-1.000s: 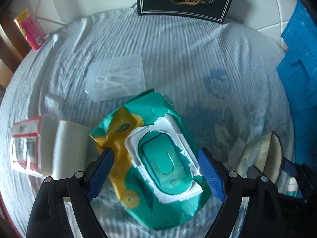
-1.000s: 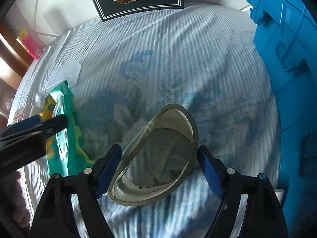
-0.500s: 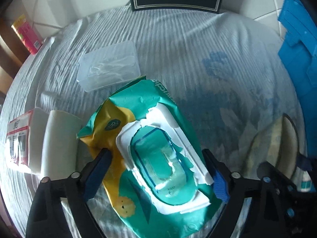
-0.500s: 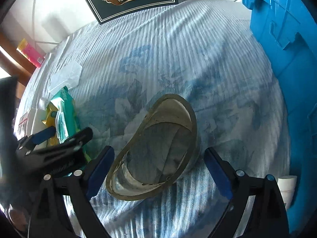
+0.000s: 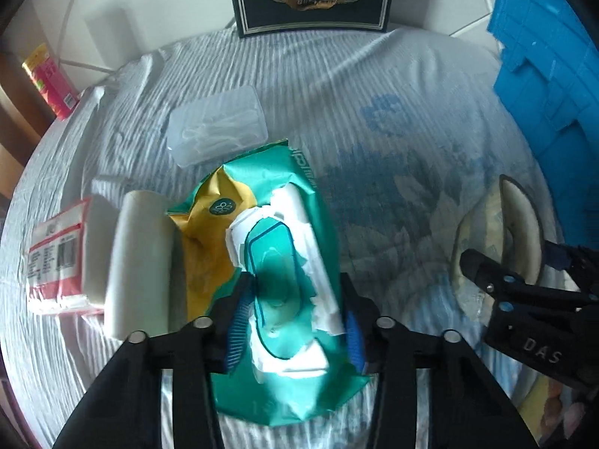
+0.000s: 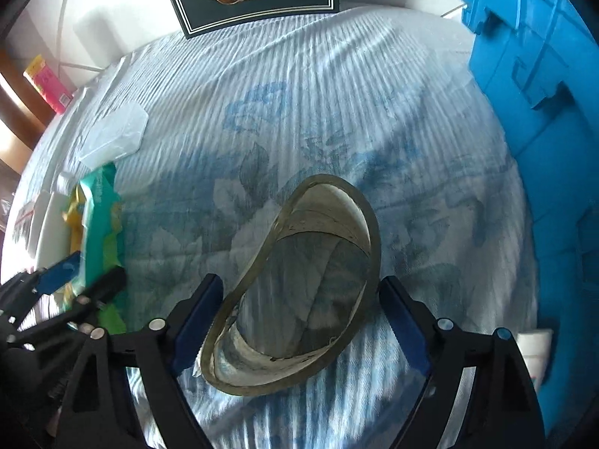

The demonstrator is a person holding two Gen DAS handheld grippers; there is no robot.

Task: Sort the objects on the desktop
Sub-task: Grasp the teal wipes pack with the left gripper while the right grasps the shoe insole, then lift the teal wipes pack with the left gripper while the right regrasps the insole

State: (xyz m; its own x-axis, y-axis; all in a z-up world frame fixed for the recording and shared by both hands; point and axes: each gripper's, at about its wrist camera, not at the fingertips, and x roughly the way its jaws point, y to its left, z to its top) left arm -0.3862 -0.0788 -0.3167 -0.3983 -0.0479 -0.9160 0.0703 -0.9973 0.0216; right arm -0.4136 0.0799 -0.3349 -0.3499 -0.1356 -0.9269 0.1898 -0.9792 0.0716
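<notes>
The left claw point(image 5: 295, 321) has just clamped on the green wet-wipes pack point(image 5: 277, 273), which a second ago lay loose between wide jaws; the pack now looks ready to lift. Just beside it to the left lies a white tissue packet point(image 5: 138, 265), beyond it a clear plastic box point(image 5: 217, 127). The right claw point(image 6: 299, 325) straddles the tape roll point(image 6: 299, 292), jaws closing, pads apparently not yet pressing; the blue crate point(image 6: 543, 131) stands to its right
</notes>
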